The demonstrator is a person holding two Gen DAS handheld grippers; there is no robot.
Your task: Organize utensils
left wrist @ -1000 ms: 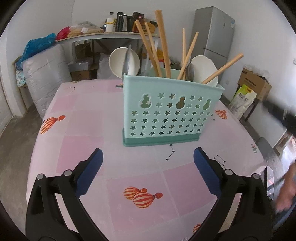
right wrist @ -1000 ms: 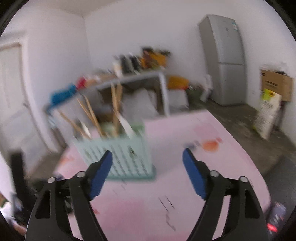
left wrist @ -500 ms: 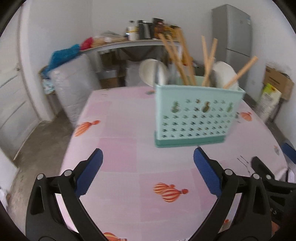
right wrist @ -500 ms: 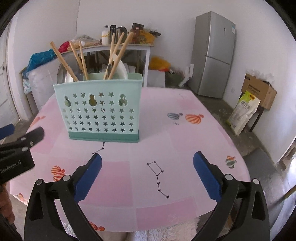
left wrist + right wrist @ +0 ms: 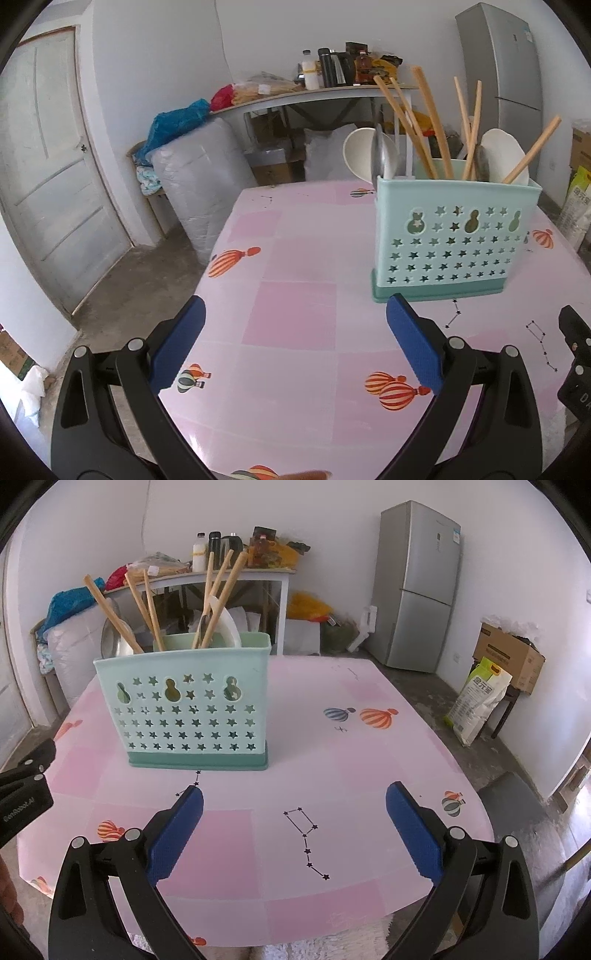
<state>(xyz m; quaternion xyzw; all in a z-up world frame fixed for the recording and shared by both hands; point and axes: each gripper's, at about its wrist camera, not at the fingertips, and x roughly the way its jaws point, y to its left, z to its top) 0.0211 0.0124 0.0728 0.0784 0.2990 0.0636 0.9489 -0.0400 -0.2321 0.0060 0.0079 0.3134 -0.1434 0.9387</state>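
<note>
A mint-green utensil caddy (image 5: 452, 240) (image 5: 192, 716) with star cut-outs stands upright on the pink table (image 5: 295, 314) (image 5: 332, 768). Several wooden chopsticks (image 5: 430, 122) (image 5: 221, 594) stick up out of it, together with white spoons (image 5: 360, 153) and a metal spoon (image 5: 384, 155). My left gripper (image 5: 293, 332) is open and empty, near the table's front edge, left of the caddy. My right gripper (image 5: 293, 819) is also open and empty, in front of the caddy and to its right. Part of each gripper shows at the edge of the other's view.
A grey fridge (image 5: 421, 583) stands at the back right, with a cardboard box (image 5: 506, 657) and a sack (image 5: 476, 701) beside it. A cluttered shelf (image 5: 332, 88), a wrapped bundle (image 5: 199, 184) and a door (image 5: 48, 166) lie behind and to the left.
The left view has swung left, so the caddy now sits at its right. The right view has settled from blur and turned, bringing the caddy in front at left; its jaws stand wider.
</note>
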